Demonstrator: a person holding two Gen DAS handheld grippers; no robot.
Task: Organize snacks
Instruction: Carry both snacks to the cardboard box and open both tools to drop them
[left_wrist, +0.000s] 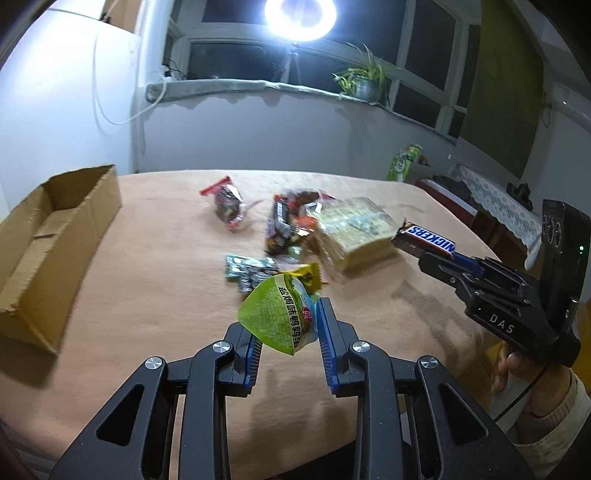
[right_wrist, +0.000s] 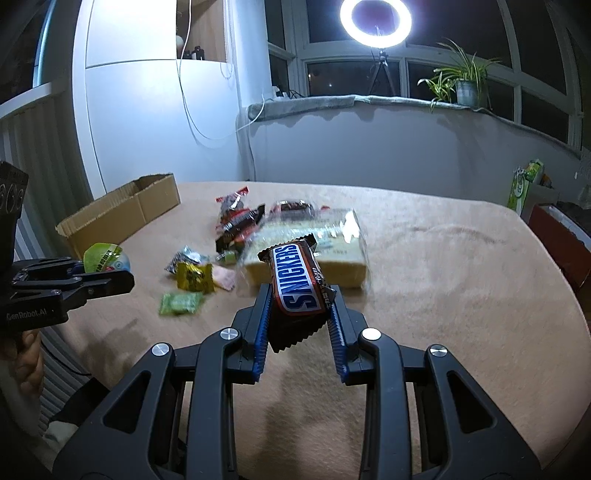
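My left gripper is shut on a green snack packet, held just above the tan table. In the right wrist view that gripper and its green packet hang at the left, near the cardboard box. My right gripper is shut on a Snickers bar, lifted off the table in front of a clear-wrapped pack of yellow biscuits. From the left wrist view the right gripper holds the Snickers bar at the right. The open box sits at the far left.
Loose snacks lie mid-table: red-wrapped sweets, dark wrappers, a yellow packet, a small green packet. A person's hand grips the right handle. A green carton stands beyond the table's right edge.
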